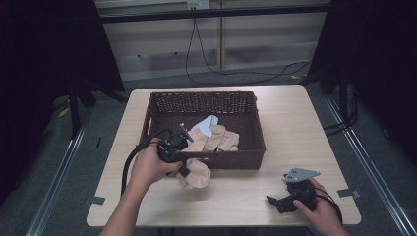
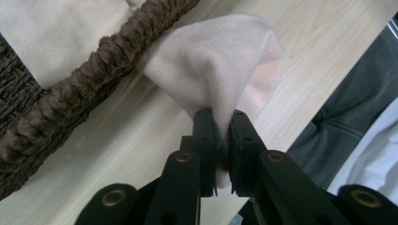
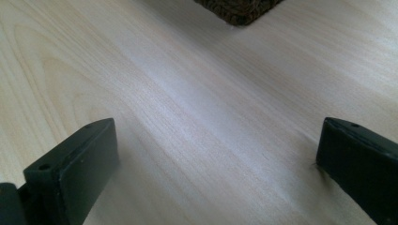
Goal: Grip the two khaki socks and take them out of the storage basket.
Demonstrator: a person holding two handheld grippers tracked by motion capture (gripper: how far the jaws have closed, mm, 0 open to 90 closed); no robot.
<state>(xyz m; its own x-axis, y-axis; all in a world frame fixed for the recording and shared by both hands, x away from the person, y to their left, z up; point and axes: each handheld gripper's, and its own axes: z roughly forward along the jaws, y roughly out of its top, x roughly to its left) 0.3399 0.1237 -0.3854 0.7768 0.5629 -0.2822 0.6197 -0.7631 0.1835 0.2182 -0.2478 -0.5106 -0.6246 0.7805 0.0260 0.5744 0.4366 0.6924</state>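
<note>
Left gripper (image 2: 224,140) pinches sock (image 2: 220,65) beside basket (image 2: 84,75) rim (touching).

Overhead view; close finger-cameras sharing basket (image 1: 246,158).

Between your left jaws sits soft, matt beige cloth (image 2: 220,70); beside them a rough woven wicker basket (image 2: 70,89) on smooth pale wood tabletop (image 2: 141,140).

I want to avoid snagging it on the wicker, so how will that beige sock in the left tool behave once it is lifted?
The beige sock is probably floppy: it folds and sags from the left tool, which is shut on its edge. It seems light, thin fabric. It lies against the basket rim, so it may catch on the rough weave.
</note>
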